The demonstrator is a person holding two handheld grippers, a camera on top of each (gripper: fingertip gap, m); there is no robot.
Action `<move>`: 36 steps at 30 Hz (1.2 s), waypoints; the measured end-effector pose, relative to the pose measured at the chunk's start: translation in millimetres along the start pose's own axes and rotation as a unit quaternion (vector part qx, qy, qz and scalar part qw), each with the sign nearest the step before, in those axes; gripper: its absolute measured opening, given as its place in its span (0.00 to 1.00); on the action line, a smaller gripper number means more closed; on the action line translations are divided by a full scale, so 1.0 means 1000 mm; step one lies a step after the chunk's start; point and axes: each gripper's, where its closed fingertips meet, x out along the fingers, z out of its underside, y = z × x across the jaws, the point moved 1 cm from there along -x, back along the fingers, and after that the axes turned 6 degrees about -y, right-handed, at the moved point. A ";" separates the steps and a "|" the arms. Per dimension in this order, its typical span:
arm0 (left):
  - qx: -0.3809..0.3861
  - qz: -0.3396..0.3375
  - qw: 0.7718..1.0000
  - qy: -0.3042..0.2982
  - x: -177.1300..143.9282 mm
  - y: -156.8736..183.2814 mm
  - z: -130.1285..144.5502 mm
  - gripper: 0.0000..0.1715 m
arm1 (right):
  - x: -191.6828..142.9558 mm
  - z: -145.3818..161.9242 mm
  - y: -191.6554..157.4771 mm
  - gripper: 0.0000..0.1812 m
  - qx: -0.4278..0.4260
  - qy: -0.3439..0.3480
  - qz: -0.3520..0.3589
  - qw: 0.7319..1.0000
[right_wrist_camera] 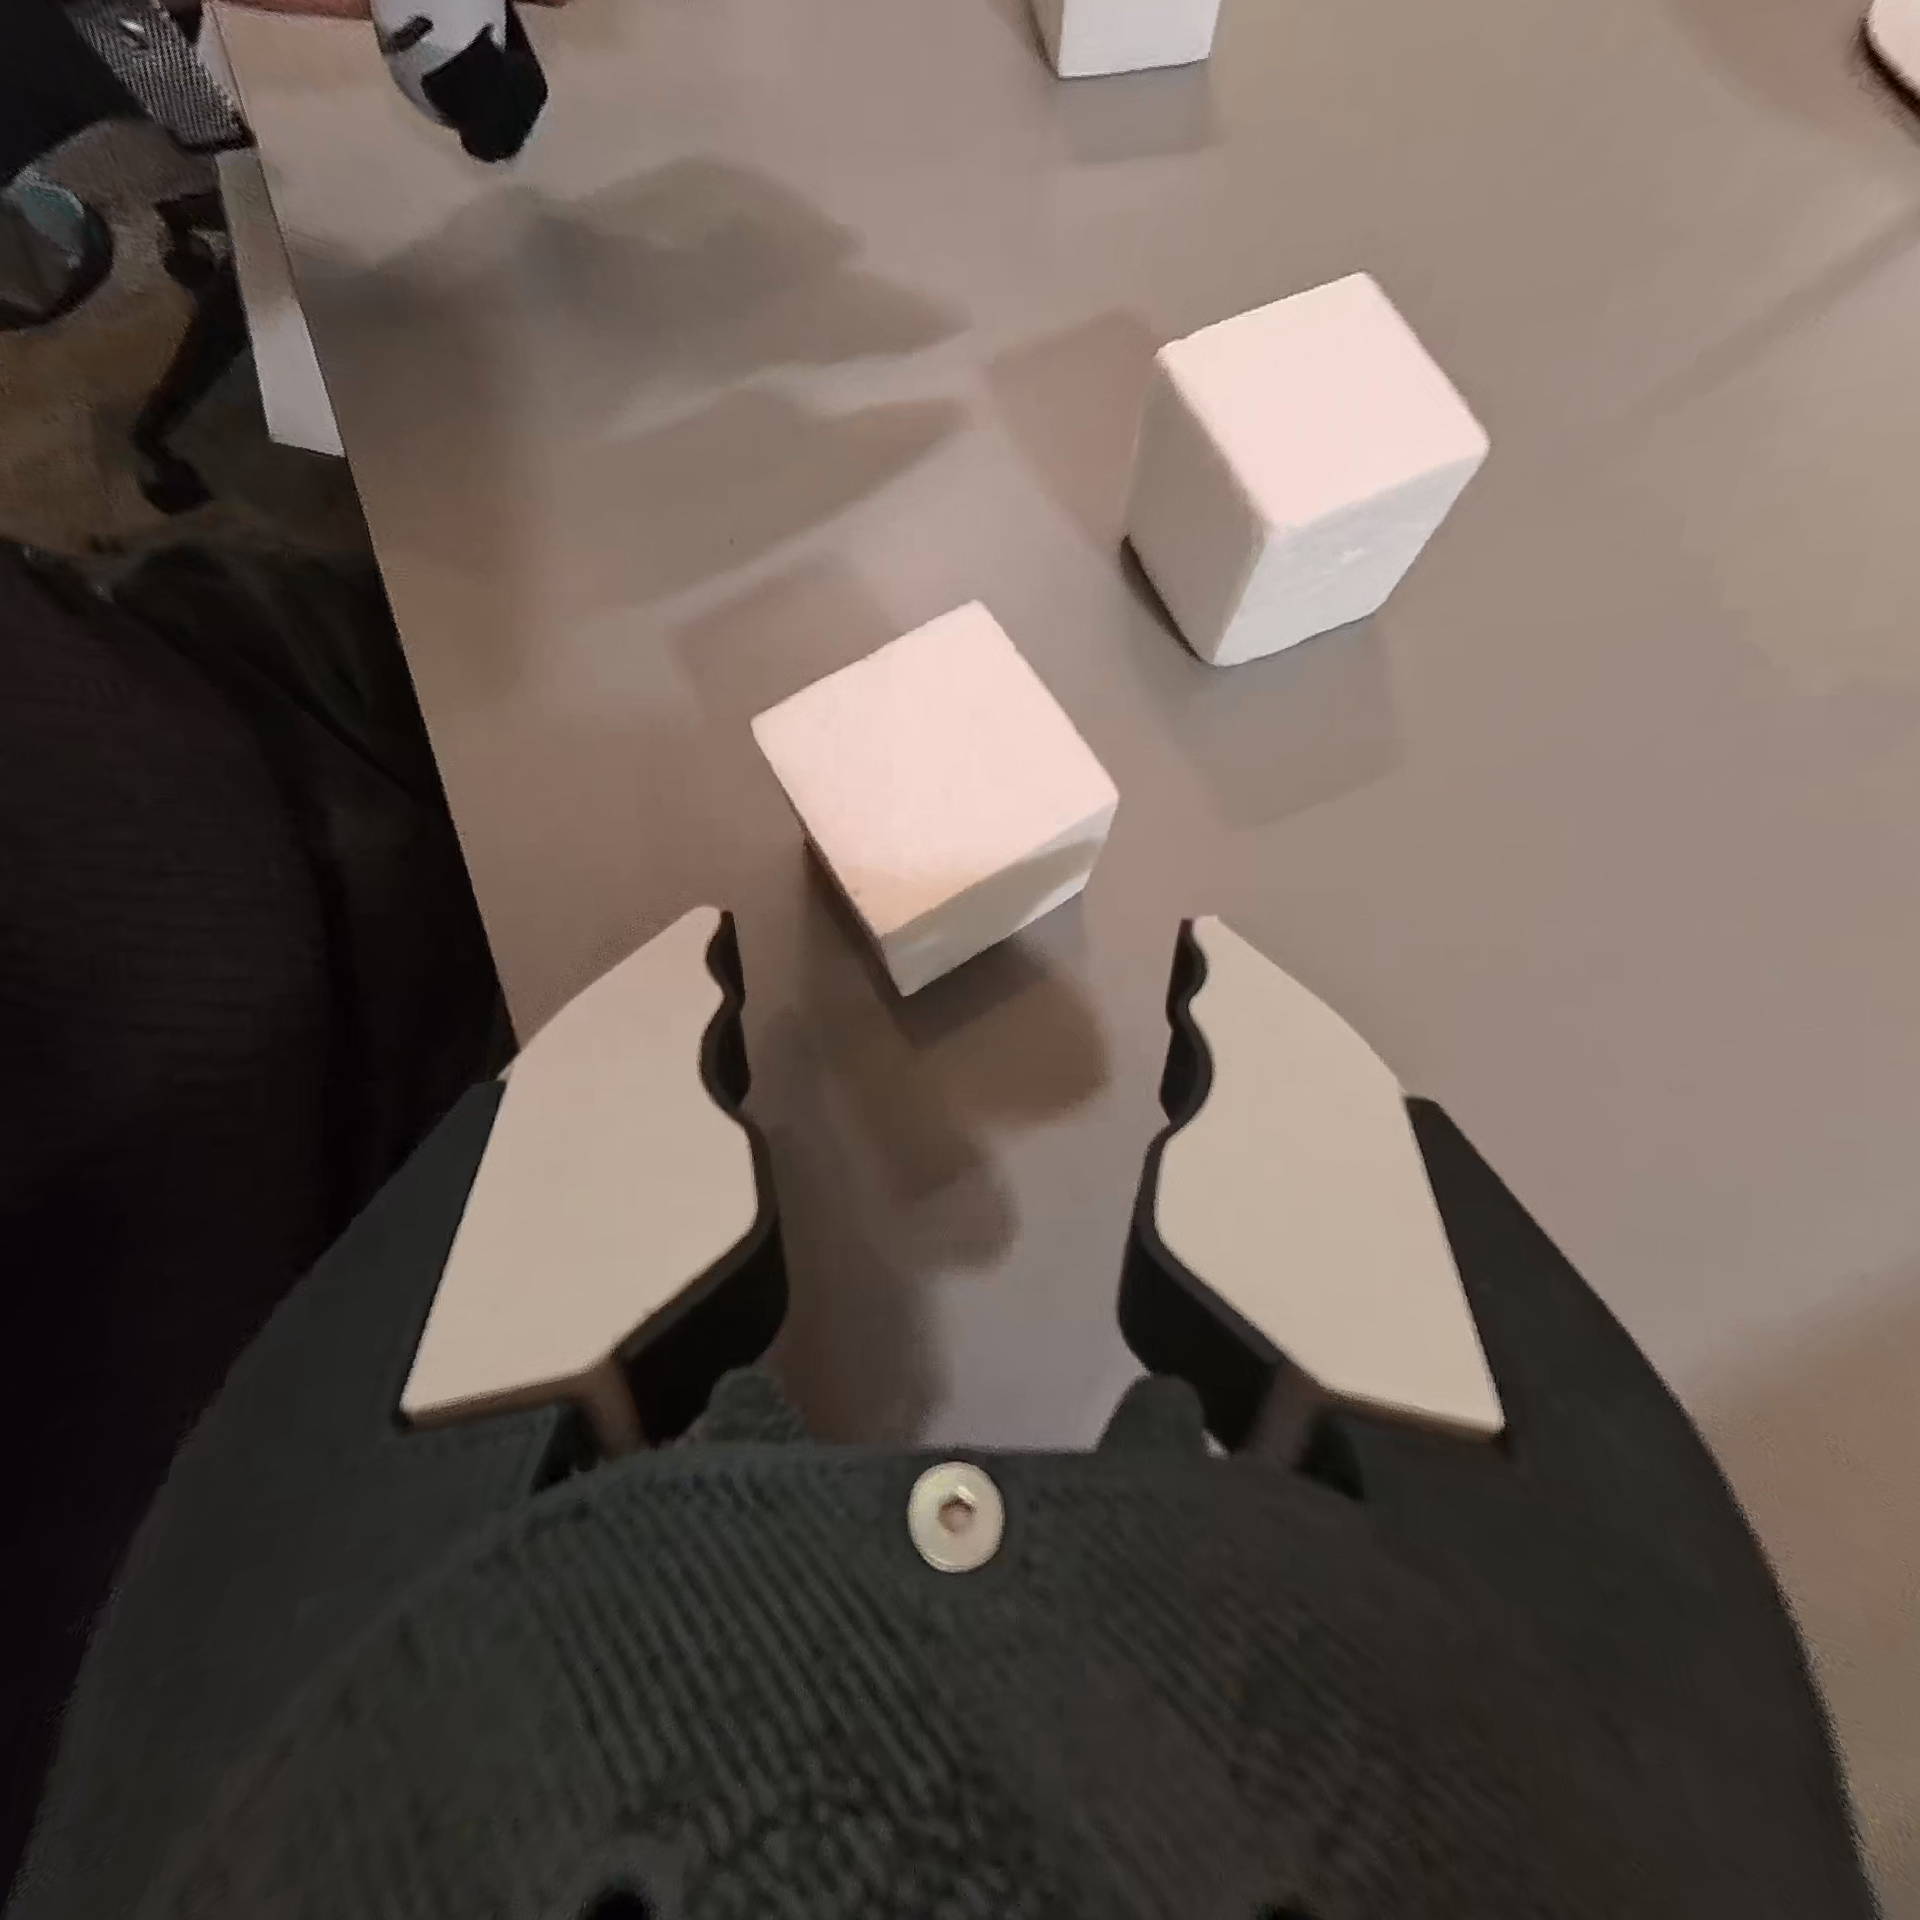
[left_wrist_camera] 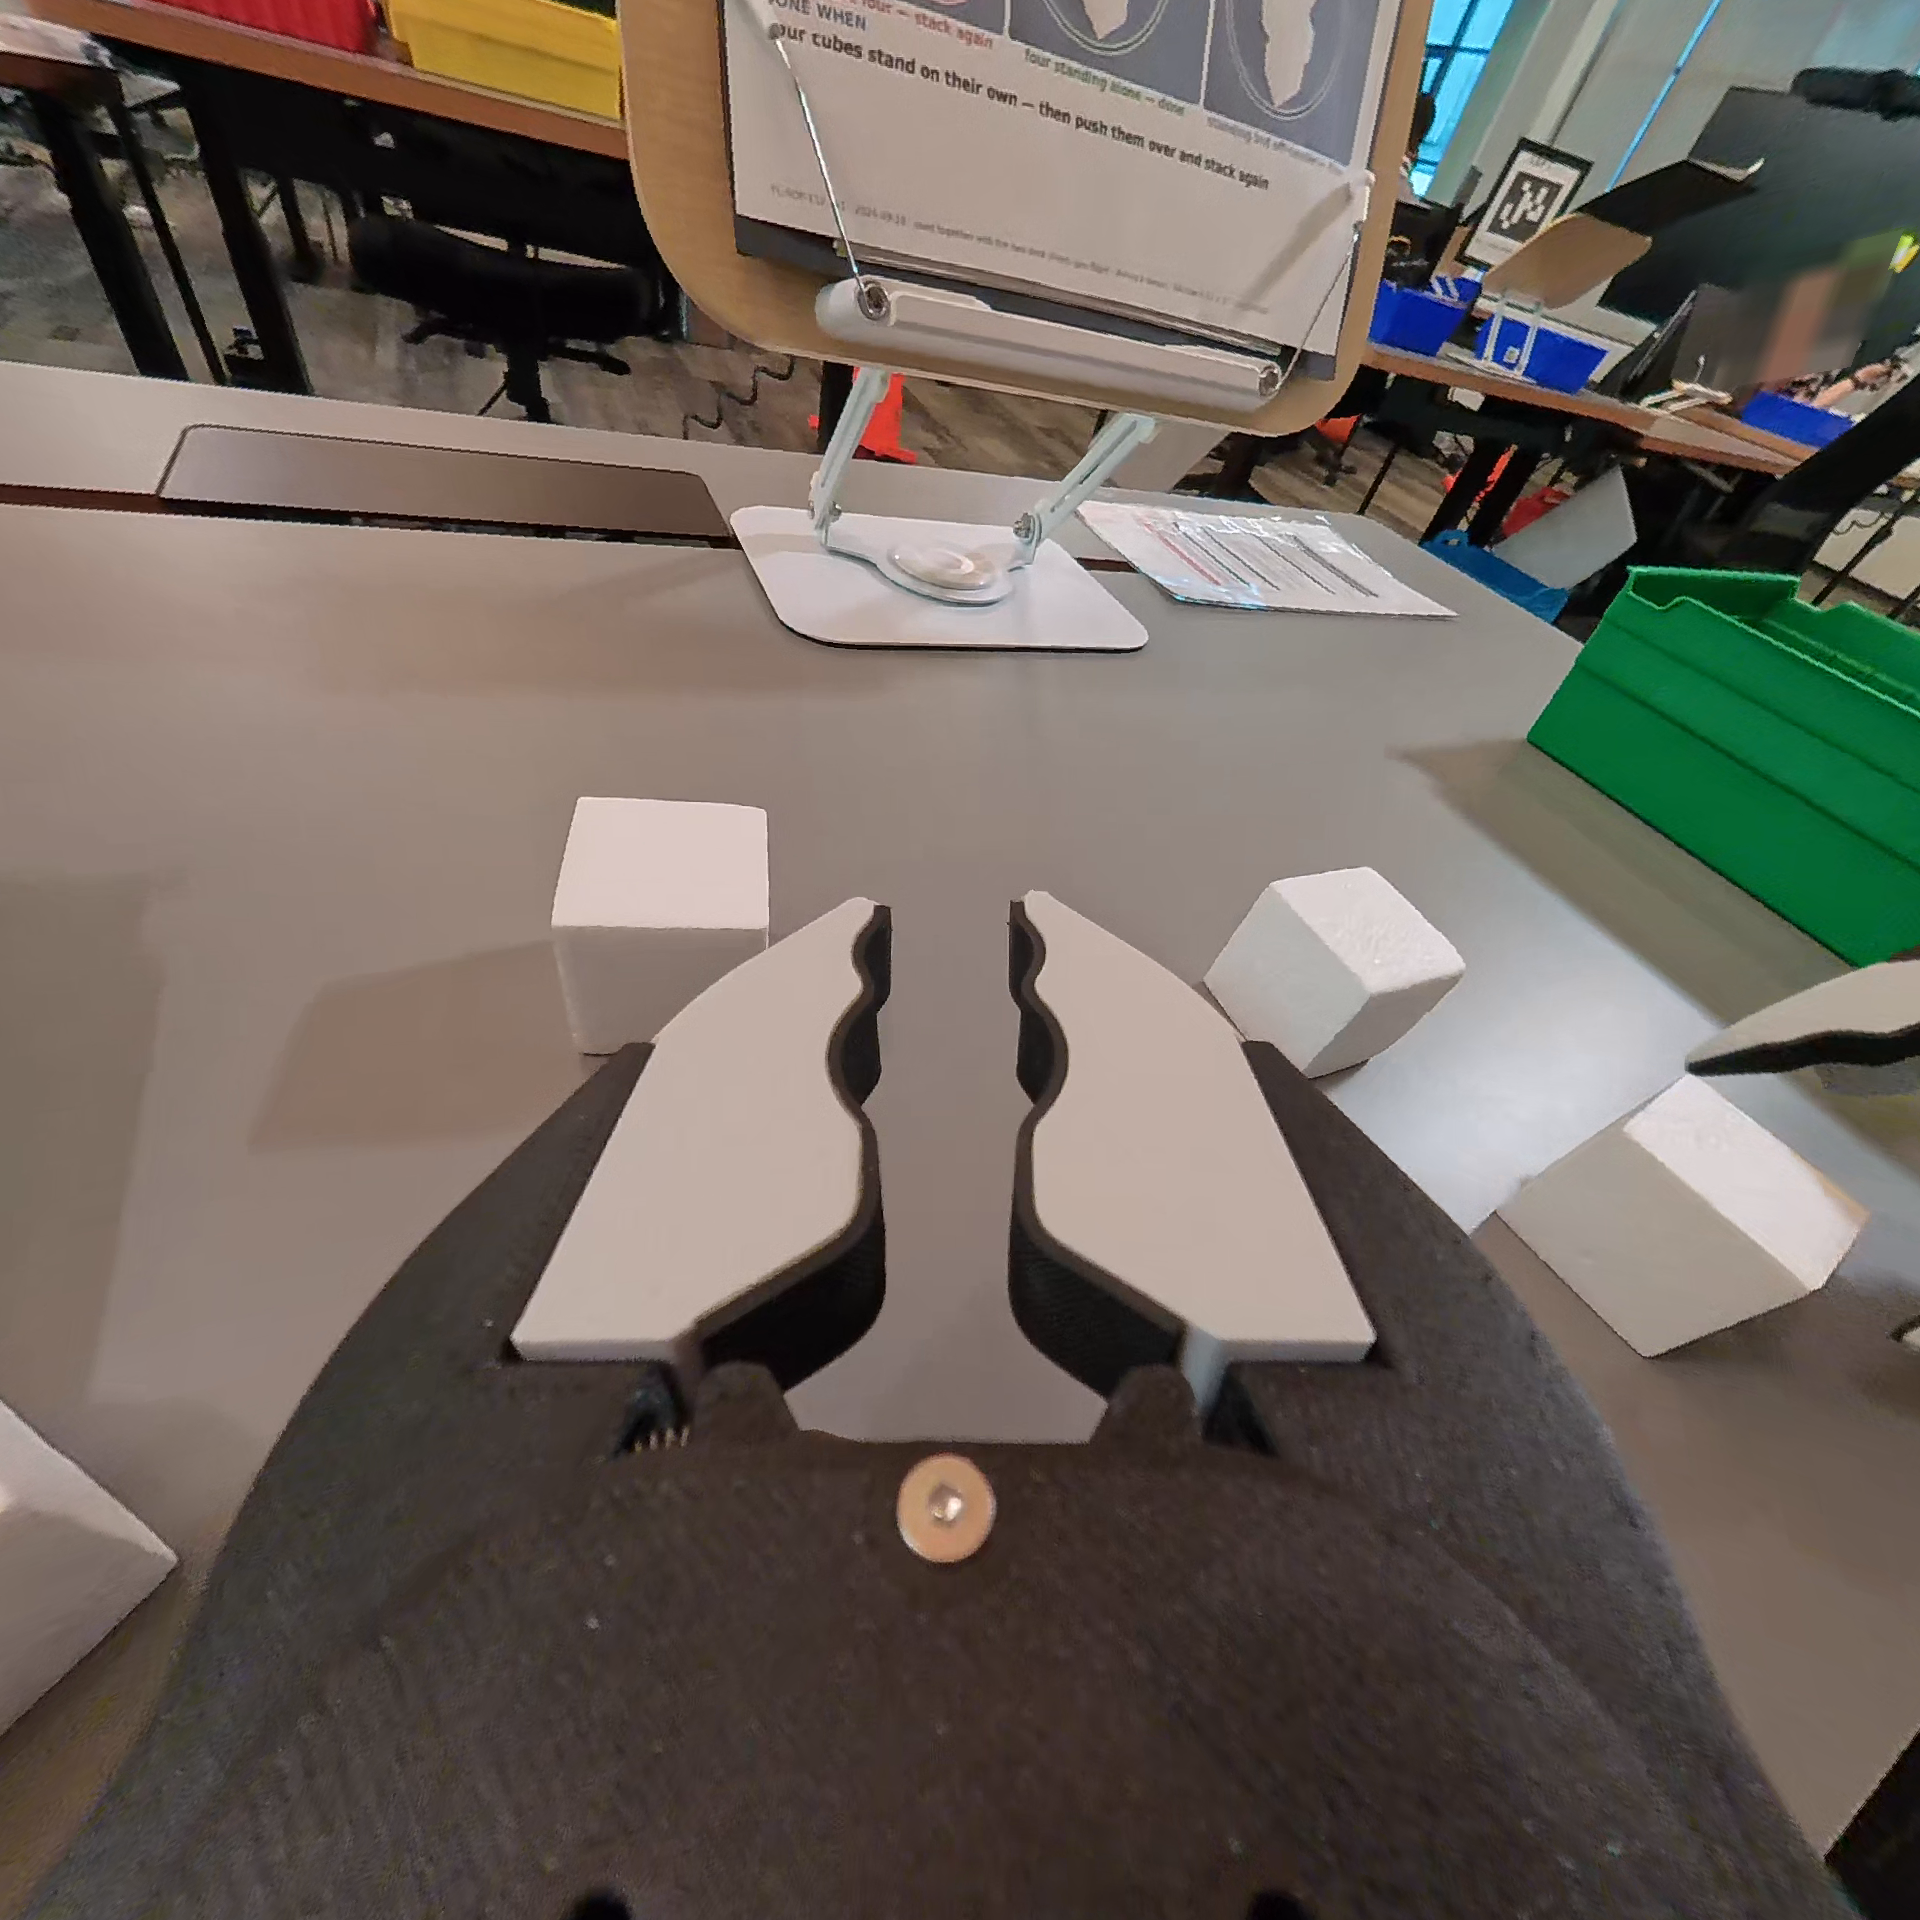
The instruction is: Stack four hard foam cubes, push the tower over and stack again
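Note:
Several white foam cubes lie on the grey table (left_wrist_camera: 312,727). My left gripper (left_wrist_camera: 950,914) is open and empty, low over the table. One cube (left_wrist_camera: 660,914) stands just left of its left fingertip, a tilted cube (left_wrist_camera: 1335,961) lies to its right, another (left_wrist_camera: 1683,1216) is nearer on the right, and one (left_wrist_camera: 62,1558) is at the bottom left. My right gripper (right_wrist_camera: 954,935) is open and empty above a cube (right_wrist_camera: 935,800) that sits just ahead of its fingertips. A second cube (right_wrist_camera: 1304,468) stands farther right. The right gripper's finger (left_wrist_camera: 1818,1029) shows at the left view's right edge.
A document stand (left_wrist_camera: 997,208) on a white base (left_wrist_camera: 935,582) stands at the back of the table, with a plastic sleeve (left_wrist_camera: 1268,566) beside it. A green bin (left_wrist_camera: 1745,790) sits at the right. The table's edge (right_wrist_camera: 416,831) and a person's dark clothing (right_wrist_camera: 156,987) are close on the left. The left gripper's tips are roughly 25 cm from the right gripper's. The cube (left_wrist_camera: 660,914) lies around 7 cm away from my left fingertips.

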 end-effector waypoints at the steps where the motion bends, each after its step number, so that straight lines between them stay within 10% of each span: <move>1: -0.002 0.000 1.000 -0.001 0.000 -0.001 0.000 0.13 | 0.002 0.000 -0.002 0.44 -0.003 0.002 -0.008 1.000; 7: -0.023 0.007 1.000 -0.005 0.001 -0.002 0.002 0.13 | 0.014 0.004 0.005 0.43 -0.070 -0.003 0.043 0.997; 18: 0.042 -0.013 0.999 -0.002 0.000 0.005 0.000 0.12 | 0.006 -0.006 -0.034 0.32 -0.043 0.029 -0.092 0.994; 36: 0.019 -0.006 1.000 -0.002 0.000 0.003 0.001 0.12 | 0.015 -0.013 -0.012 0.28 -0.112 0.064 0.007 0.992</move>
